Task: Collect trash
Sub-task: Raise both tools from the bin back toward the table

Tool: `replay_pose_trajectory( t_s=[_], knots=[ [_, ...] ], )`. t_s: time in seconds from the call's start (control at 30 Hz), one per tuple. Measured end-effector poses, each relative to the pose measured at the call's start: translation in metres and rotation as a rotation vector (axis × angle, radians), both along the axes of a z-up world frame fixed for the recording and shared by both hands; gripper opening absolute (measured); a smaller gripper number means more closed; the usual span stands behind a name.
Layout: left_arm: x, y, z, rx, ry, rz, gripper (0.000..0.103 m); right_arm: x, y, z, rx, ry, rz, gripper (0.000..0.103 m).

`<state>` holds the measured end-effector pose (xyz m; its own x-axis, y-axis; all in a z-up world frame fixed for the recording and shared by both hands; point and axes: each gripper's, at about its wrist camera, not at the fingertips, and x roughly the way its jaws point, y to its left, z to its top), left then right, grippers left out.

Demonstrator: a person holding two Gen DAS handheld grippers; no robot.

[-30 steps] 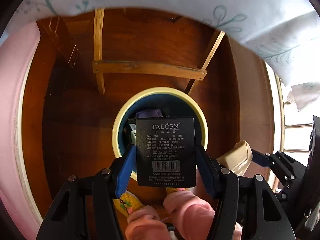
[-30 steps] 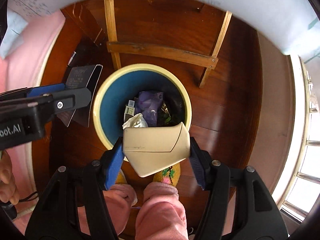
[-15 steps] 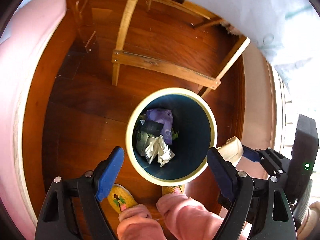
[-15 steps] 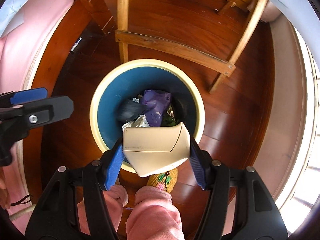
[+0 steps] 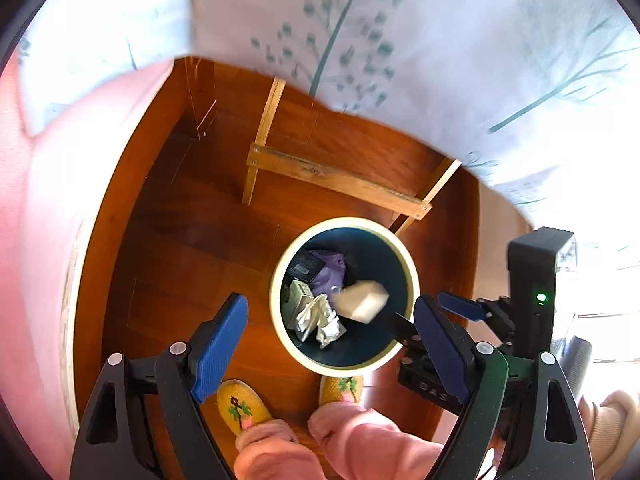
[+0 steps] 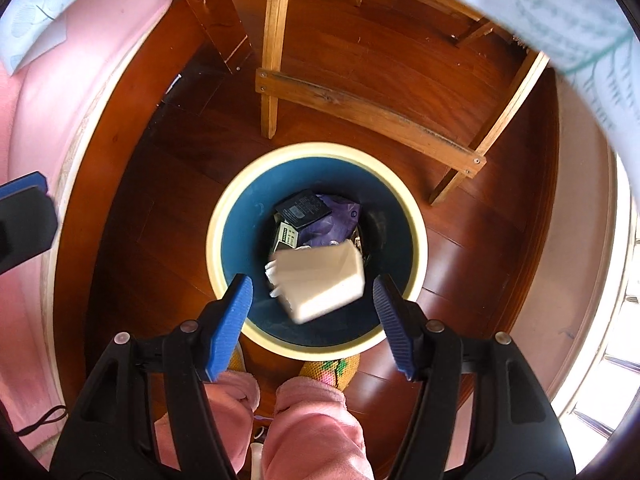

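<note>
Right wrist: right gripper (image 6: 312,308) released, jaws wide.
Beige box (image 6: 320,280): blurred, over trash bin (image 6: 224,216).
Left gripper (image 5: 332,340): released, nothing between jaws.

Polished reddish-brown wooden floor (image 6: 168,200), pale wooden chair frame (image 6: 372,114) on it, white tree-patterned cloth (image 5: 400,40) hanging above, pink bedding (image 5: 48,208) at left, bright daylight at right.

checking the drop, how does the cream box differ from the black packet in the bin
The cream box is pale, chunky and motion-blurred; the black packet is dark, flat, printed and sharp.
The cream box sits nearer the right gripper, seemingly above the crumpled tissue; the black packet lies farther back on the purple bag.
Both are within the bin's rim, free of either gripper.
</note>
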<state>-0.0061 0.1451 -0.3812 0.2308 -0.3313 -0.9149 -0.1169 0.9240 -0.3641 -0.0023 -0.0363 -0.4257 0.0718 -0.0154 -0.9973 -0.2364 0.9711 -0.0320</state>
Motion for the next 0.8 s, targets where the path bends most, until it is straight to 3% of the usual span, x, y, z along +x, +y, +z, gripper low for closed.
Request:
replay_pose_trajectory(
  t_s=[0.23,0.37,0.8],
  knots=[
    [-0.015,0.010,0.066,0.000,-0.083,0.041,0.086,-0.005,0.019,0.044,0.004,-0.014,0.021,0.062],
    [-0.021,0.013,0.107,0.044,-0.128,0.049,0.086,-0.011,0.027,0.077,0.006,-0.016,0.020,0.062],
    [-0.017,0.004,0.260,0.085,-0.281,-0.064,0.086,-0.024,0.022,0.243,0.044,-0.125,-0.043,0.062]
  ],
)
